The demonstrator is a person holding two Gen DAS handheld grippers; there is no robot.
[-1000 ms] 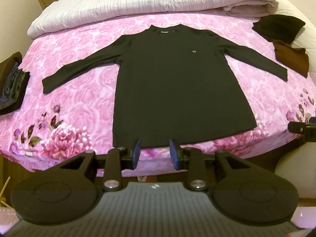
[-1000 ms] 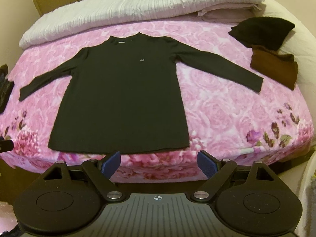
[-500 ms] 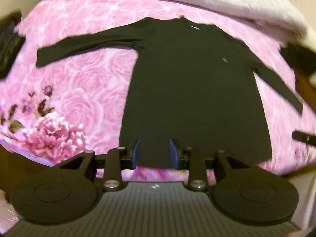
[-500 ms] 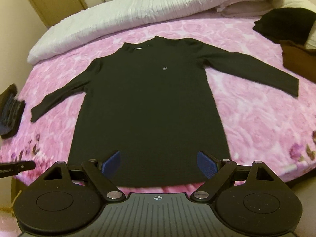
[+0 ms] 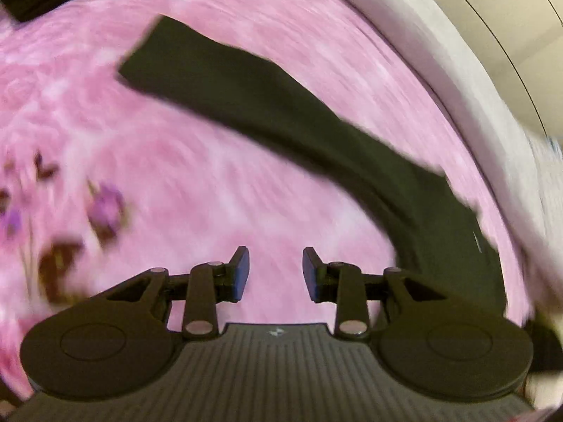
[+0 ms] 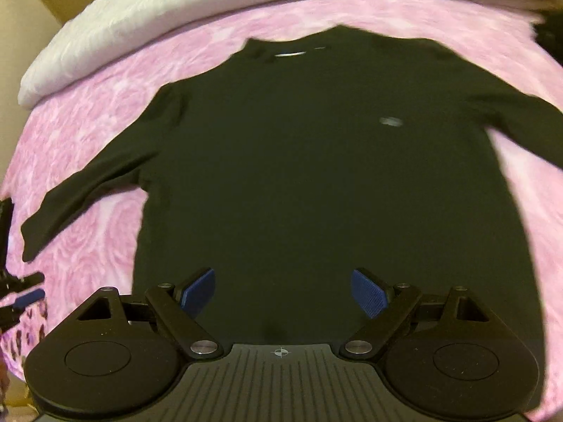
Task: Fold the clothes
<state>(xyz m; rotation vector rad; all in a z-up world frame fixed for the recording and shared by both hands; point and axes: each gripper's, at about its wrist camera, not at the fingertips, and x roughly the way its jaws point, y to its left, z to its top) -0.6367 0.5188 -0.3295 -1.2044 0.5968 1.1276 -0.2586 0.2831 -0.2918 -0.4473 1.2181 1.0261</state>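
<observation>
**On the pink bedspread: one dark long-sleeved top, laid flat**

Item: dark top (image 6: pixel 316 183), spread face up on the rose-patterned bedspread (image 6: pixel 88 112), neck toward the pale rolled duvet (image 6: pixel 140 10), both sleeves out to the sides, no fold visible in it.

Left gripper (image 5: pixel 276 269): jaws apart with a modest gap, nothing between them, held over bare bedspread just short of the left sleeve (image 5: pixel 246 91). View blurred.

Right gripper (image 6: pixel 283 293): jaws wide apart, empty, poised over the lower body of the top near the hem.

Step in hand, as judged: approach for a grasp, left toward sleeve, right toward hem.

Next move calls for: lowering each claw to pinch the cloth edge only, not the bedspread beneath, then carrying the sleeve inward across the body.
</observation>
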